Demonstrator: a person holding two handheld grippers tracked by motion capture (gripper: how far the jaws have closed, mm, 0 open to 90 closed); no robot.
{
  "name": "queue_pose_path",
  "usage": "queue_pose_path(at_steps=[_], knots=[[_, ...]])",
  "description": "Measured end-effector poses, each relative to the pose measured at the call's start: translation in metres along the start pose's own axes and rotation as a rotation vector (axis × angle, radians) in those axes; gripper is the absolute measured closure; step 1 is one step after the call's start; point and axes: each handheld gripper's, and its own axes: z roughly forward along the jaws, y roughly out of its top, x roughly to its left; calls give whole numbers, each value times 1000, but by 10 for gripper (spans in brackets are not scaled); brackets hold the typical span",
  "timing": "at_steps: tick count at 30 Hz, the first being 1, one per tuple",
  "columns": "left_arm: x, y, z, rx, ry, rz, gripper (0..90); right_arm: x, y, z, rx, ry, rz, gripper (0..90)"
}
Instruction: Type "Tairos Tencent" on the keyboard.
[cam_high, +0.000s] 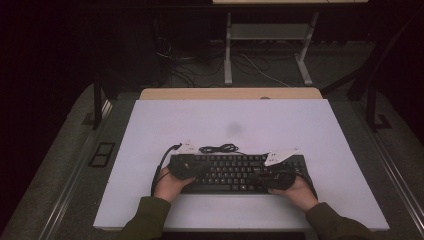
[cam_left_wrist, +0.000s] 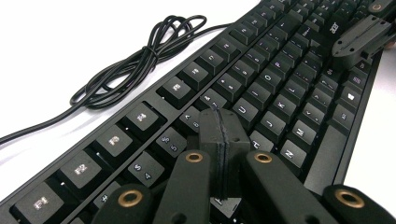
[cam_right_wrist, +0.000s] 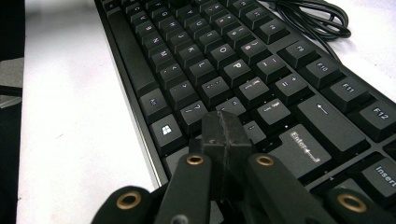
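A black keyboard (cam_high: 235, 172) lies across the near middle of the white table top (cam_high: 230, 125). My left gripper (cam_high: 192, 167) hovers over its left half, jaws pressed together with nothing between them, tips low over the middle letter keys (cam_left_wrist: 219, 114). My right gripper (cam_high: 267, 176) is over the keyboard's right half, also shut and empty, its tips (cam_right_wrist: 223, 117) just above the keys near Enter (cam_right_wrist: 301, 149). In the left gripper view the right gripper (cam_left_wrist: 362, 39) appears far off over the keyboard (cam_left_wrist: 261, 88). The keyboard's bundled black cable (cam_high: 218, 148) rests behind it.
The cable coil (cam_left_wrist: 140, 60) lies on the white surface beyond the function keys; it appears also in the right gripper view as a cable coil (cam_right_wrist: 317, 18). The table's near edge is just below the person's hands (cam_high: 170, 187). Dark floor, desk legs (cam_high: 228, 55) and wires lie beyond.
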Motion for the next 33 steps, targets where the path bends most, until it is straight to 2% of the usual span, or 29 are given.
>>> queue_pose_path(at_steps=[15,23,31,33], knots=[[0,-1,1,11,1,2,888,0,0,0,0,-1,-1,894],[-1,0,-4,-15,-4,1,882,0,0,0,0,-1,-1,894],[-2,-1,-14,-62,-2,3,753,0,0,0,0,-2,-2,894],[-2,-2,-18,-71,4,4,644,0,0,0,0,-3,-2,894]])
